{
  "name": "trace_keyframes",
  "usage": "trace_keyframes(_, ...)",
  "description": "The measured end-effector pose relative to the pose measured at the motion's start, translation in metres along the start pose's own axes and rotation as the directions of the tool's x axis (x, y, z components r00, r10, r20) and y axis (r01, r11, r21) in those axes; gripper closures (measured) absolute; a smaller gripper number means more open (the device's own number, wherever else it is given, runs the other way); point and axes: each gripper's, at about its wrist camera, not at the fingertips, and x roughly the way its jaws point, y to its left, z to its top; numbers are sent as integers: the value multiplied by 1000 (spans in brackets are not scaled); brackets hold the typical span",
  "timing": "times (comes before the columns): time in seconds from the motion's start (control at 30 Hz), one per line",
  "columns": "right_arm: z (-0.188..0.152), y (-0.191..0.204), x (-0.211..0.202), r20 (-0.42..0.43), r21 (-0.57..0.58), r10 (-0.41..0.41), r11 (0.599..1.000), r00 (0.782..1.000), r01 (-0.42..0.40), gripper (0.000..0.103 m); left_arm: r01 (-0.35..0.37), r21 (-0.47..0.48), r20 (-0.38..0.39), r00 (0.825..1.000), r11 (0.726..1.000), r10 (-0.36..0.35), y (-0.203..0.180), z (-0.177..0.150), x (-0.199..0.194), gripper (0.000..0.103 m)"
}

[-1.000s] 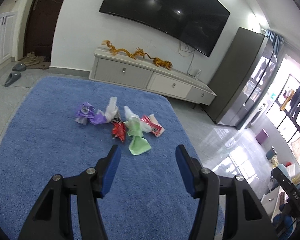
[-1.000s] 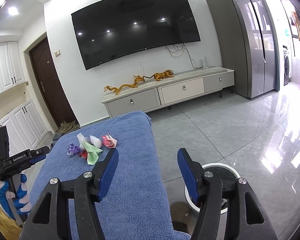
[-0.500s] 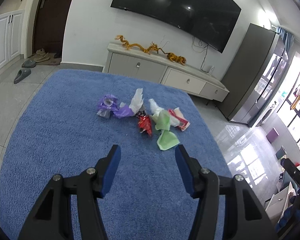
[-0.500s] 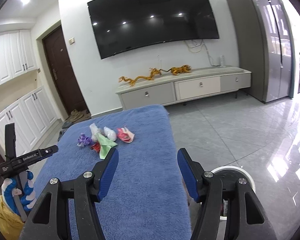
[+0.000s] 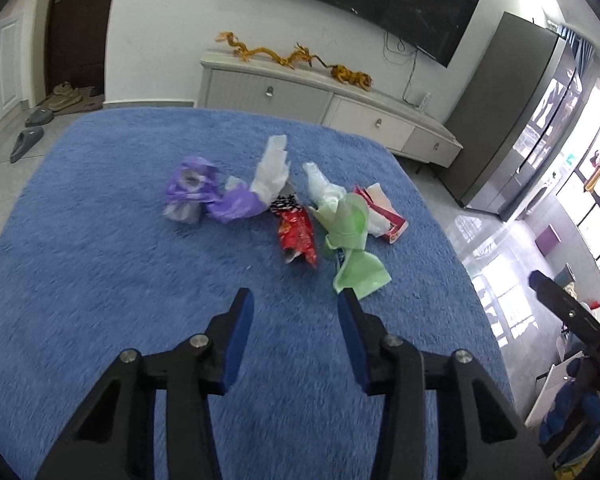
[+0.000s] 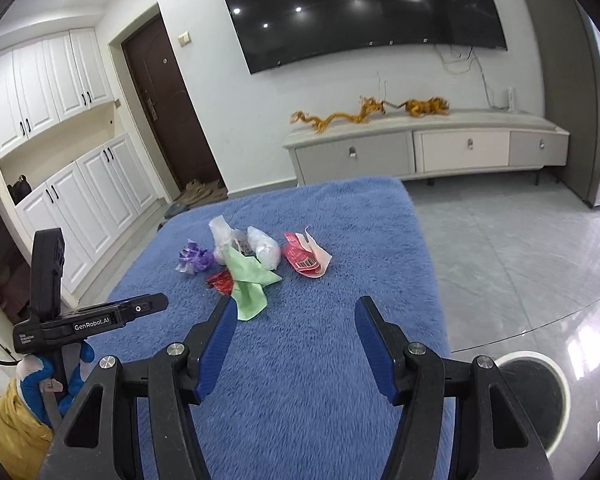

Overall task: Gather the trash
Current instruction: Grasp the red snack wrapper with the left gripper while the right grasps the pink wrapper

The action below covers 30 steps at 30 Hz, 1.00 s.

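A heap of trash lies on a blue cloth (image 5: pixel 100 272): a purple bag (image 5: pixel 204 196), a white bag (image 5: pixel 274 168), a red snack wrapper (image 5: pixel 298 236), a green bag (image 5: pixel 354 248) and a red and white packet (image 5: pixel 384 212). My left gripper (image 5: pixel 296 300) is open and empty just short of the red wrapper and the green bag. My right gripper (image 6: pixel 294 306) is open and empty, near the green bag (image 6: pixel 250 284) and the red and white packet (image 6: pixel 306 256). The left gripper's body (image 6: pixel 88 320) shows at the left of the right wrist view.
A white-rimmed bin (image 6: pixel 536 392) stands on the tiled floor beside the cloth's right edge. A low TV cabinet (image 6: pixel 424 148) with gold dragon figures and a wall TV are behind. White cupboards (image 6: pixel 60 160) and a dark door are at the left.
Both grippers have moved forward toward the trash heap, which looks larger and closer in both views. Both stay open and empty.
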Motion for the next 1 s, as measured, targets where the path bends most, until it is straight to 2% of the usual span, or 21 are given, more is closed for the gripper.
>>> trace_keyframes(0.1, 10, -11, 24, -23, 6, 7, 1000, 1000, -7, 44, -2, 6, -27, 1000, 1000, 2, -2, 11, 24, 67)
trace_keyframes(0.4, 33, -32, 108, -94, 19, 49, 999, 994, -48, 44, -32, 23, -84, 996, 999, 34, -1, 34, 88, 67)
trace_keyframes(0.6, 46, -33, 158, -138, 27, 80, 997, 987, -77, 44, -33, 57, -67, 997, 998, 36, -5, 43, 102, 68)
trace_keyframes(0.63, 46, -33, 164, -146, 33, 88, 996, 985, -84, 44, -34, 60, -61, 997, 998, 38, -6, 41, 100, 73)
trace_keyframes(0.73, 44, -34, 181, -175, 58, 119, 992, 977, -111, 44, -31, 66, -47, 998, 997, 34, -4, 37, 99, 75)
trace_keyframes(0.77, 42, -34, 184, -191, 64, 124, 991, 974, -114, 46, -26, 63, -44, 999, 998, 29, -3, 35, 97, 76)
trace_keyframes(0.8, 41, -34, 184, -201, 66, 129, 991, 971, -118, 55, -17, 57, -45, 999, 998, 19, -3, 33, 96, 76)
trace_keyframes(0.83, 42, -33, 185, -201, 63, 136, 990, 970, -126, 59, -13, 54, -45, 999, 998, 15, -2, 33, 95, 87)
trace_keyframes(0.9, 40, -30, 182, -209, 45, 138, 990, 968, -132, 79, 3, 47, -52, 999, 999, 0, -2, 28, 91, 87)
trace_keyframes(0.97, 38, -28, 179, -215, 36, 132, 991, 968, -127, 89, 8, 44, -53, 999, 999, -5, -2, 21, 84, 87)
trace_keyframes(1.0, 37, -28, 177, -212, 36, 125, 992, 969, -120, 90, 9, 43, -53, 999, 999, -7, -3, 19, 82, 87)
